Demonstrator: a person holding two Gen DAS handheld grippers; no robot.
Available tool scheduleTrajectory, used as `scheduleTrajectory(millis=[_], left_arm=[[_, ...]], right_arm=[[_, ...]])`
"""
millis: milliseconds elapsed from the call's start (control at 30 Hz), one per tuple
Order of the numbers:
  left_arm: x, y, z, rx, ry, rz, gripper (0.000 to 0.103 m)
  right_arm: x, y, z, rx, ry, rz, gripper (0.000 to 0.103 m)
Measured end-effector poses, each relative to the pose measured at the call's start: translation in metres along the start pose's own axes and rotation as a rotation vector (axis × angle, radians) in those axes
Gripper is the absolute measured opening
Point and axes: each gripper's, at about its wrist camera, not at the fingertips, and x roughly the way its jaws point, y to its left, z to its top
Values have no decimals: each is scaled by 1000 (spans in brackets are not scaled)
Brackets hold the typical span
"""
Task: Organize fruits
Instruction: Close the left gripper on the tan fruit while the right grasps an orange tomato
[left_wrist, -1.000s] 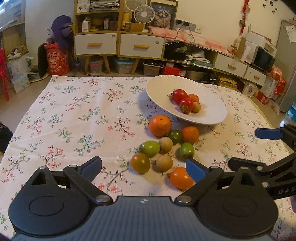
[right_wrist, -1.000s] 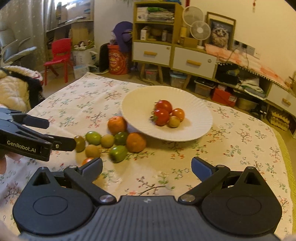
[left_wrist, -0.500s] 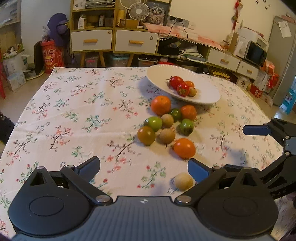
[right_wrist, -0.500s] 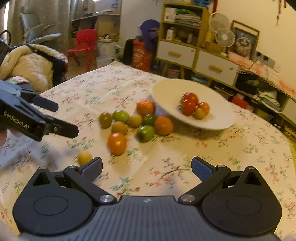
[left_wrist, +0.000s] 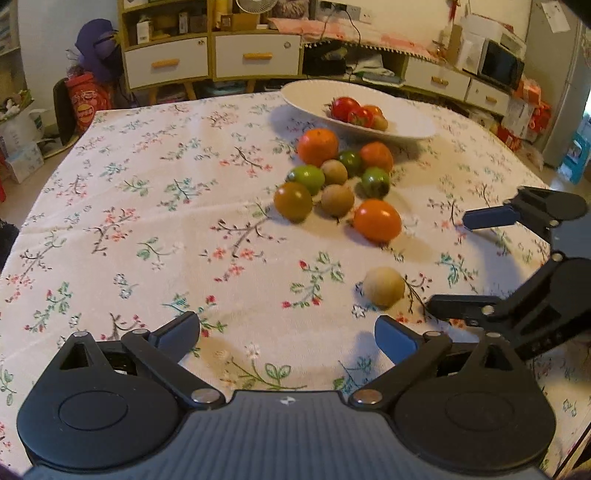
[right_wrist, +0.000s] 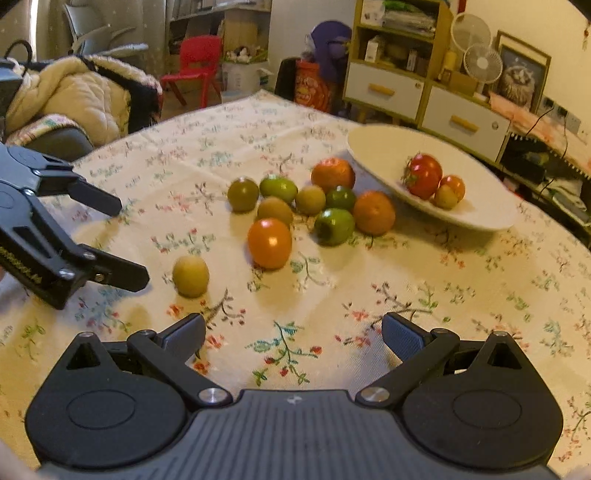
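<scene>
Both claws farther from plate (left_wrist: 406, 127)

fruit cluster (left_wrist: 338, 181) crowded, near tablecloth (left_wrist: 147, 229) open (left)

White plate (right_wrist: 476, 218) holding tomatoes (right_wrist: 424, 175), loose fruit cluster (right_wrist: 314, 206) beside, floral tablecloth (right_wrist: 461, 295)

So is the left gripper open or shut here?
Open. In the right wrist view the left gripper has its two fingers spread apart with nothing between them, and the small yellow fruit lies free on the tablecloth beside it.
</scene>
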Motion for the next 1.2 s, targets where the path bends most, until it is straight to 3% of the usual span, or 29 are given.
scheduleTrajectory(millis=[300,400,633,900,1067,1200], left_arm=[[5,-23,-5,82,-40,-28,94],[6,-31,-3,106,-57,-51,83],[8,-47,3,139,-83,-93,55],[8,-50,7,138,-80,-105,25],[7,-48,9,129,-66,-102,25],[6,-49,8,132,-59,-97,25]], right_arm=[[7,-12,6,30,42,79,103],[7,-15,11,39,66,71,102],[9,-19,16,51,31,73,76],[16,-16,25,57,11,85,65],[21,-14,31,54,-2,78,59],[24,-12,34,62,-12,85,47]])
